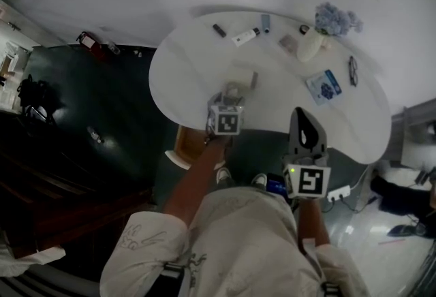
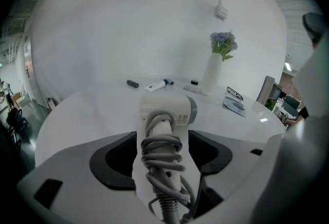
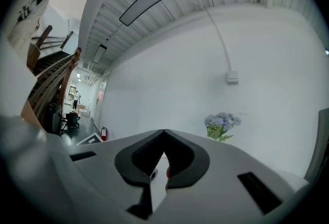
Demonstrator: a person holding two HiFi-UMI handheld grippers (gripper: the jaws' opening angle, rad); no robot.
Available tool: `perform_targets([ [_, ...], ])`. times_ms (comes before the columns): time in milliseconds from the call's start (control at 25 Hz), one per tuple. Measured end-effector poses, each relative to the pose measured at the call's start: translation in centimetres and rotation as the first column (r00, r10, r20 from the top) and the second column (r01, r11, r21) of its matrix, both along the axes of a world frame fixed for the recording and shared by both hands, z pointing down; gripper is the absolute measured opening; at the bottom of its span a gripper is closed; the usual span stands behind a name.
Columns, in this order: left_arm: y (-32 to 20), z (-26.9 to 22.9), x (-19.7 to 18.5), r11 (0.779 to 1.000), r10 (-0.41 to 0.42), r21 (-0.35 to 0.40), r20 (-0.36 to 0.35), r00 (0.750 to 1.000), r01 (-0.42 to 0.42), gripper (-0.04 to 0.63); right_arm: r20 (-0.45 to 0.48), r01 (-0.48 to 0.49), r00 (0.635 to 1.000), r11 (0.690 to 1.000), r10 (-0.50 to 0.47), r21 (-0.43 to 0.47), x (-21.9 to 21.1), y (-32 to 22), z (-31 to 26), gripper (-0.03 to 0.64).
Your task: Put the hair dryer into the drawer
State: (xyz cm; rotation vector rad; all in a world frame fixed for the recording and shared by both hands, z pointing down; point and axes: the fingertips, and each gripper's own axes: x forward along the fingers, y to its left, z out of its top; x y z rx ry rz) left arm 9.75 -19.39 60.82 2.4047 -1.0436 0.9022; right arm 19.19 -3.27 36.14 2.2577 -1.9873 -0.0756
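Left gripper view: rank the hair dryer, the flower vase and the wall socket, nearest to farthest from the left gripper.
1. Hair dryer: between the open jaws.
2. Flower vase: far side of the table, right.
3. Wall socket: high on the wall behind.

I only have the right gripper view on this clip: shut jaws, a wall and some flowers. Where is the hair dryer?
Observer: The hair dryer lies on the white table, with its cord wound round the handle.
Operator: Does the left gripper have it?
Observer: It is not gripped. The left gripper has its jaws open on either side of the handle, pads clear of it.
Operator: Is anything crowding it?
Observer: No. The glasses and booklet lie further back beside the vase, apart from the dryer.
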Motion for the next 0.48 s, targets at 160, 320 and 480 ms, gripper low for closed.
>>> perform_targets([
  [160,-0.7,2.0,0.2,0.998,-0.001,-0.057,0.047,0.999,0.004,0.308,-0.002,-0.008,1.0,1.0,0.008,-0.005,0.3,0.2,0.2,0.003],
  [320,-0.9,3.3,0.0,0.995,-0.005,-0.103,0.094,0.996,0.014,0.308,-0.002,-0.015,1.0,1.0,0.015,-0.018,0.5,0.6,0.6,0.003],
  [480,-0.4,4.4,0.2,0.99,0.009,-0.143,0.129,0.992,0.01,0.31,-0.008,-0.02,1.0,1.0,0.02,-0.024,0.6,0.8,0.7,0.003],
])
